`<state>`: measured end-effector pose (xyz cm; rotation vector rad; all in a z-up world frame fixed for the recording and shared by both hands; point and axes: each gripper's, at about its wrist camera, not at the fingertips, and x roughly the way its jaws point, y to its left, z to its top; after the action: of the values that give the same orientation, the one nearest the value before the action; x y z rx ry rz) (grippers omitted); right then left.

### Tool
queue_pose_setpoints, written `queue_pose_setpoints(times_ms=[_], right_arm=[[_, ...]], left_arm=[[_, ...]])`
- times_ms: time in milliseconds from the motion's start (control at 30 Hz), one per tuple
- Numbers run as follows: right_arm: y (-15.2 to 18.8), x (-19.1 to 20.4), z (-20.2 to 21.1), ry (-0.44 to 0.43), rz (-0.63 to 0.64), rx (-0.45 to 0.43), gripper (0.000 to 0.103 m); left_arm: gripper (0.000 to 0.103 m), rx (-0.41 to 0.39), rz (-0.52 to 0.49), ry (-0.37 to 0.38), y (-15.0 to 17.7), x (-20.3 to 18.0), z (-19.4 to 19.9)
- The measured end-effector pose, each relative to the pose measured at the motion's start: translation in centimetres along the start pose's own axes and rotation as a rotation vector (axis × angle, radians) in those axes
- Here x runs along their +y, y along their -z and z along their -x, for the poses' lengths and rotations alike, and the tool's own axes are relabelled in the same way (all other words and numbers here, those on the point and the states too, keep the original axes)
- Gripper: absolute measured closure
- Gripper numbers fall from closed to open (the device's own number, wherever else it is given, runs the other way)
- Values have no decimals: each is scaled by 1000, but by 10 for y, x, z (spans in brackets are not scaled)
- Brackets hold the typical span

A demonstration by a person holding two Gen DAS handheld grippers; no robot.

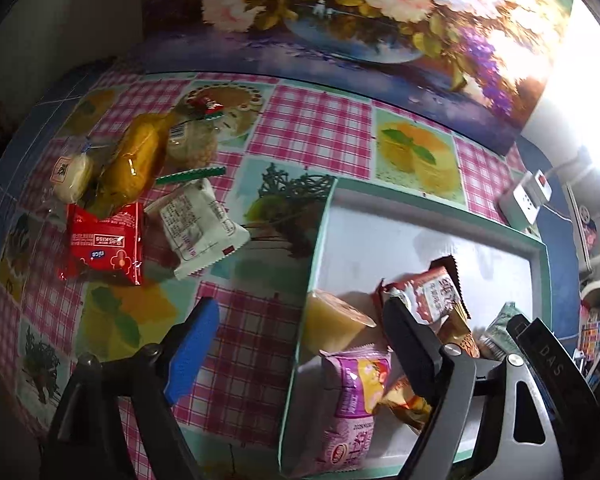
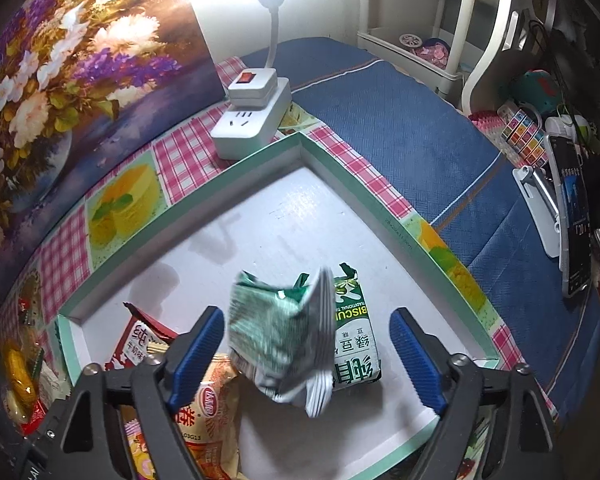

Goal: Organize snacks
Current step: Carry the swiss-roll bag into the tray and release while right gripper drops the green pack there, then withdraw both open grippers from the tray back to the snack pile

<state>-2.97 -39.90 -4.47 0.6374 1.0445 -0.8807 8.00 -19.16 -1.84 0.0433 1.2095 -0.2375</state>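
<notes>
A shallow white box with a green rim (image 1: 324, 232) (image 2: 204, 192) holds several snack packets. My left gripper (image 1: 300, 320) is open and empty, over the box's left edge, above a yellow jelly cup (image 1: 332, 320) and a pink packet (image 1: 354, 396). My right gripper (image 2: 312, 336) is open inside the box; a blurred green packet (image 2: 280, 332) is between its fingers without touching them, beside a green biscuit packet (image 2: 356, 332). Loose snacks lie on the table at left: a red packet (image 1: 104, 244), a white packet (image 1: 198, 224), an orange packet (image 1: 134, 160).
A checked tablecloth (image 1: 312, 124) covers the table. A floral painting (image 1: 340, 20) stands at the back. A white power strip with a lamp (image 2: 252, 120) sits behind the box. A blue bed (image 2: 420, 128) with a phone (image 2: 572, 216) lies to the right.
</notes>
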Motion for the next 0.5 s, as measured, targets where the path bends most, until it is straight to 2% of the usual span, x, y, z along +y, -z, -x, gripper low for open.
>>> queue_pose_setpoints(times_ms=[67, 133, 500], right_arm=[[1, 1, 0, 3, 7, -3, 4], [1, 3, -1, 3, 17, -9, 0], [4, 9, -4, 13, 63, -23, 0]], left_arm=[[11, 0, 7, -13, -1, 2, -2], [9, 5, 16, -22, -1, 5, -6], [6, 13, 74, -50, -4, 22, -19]])
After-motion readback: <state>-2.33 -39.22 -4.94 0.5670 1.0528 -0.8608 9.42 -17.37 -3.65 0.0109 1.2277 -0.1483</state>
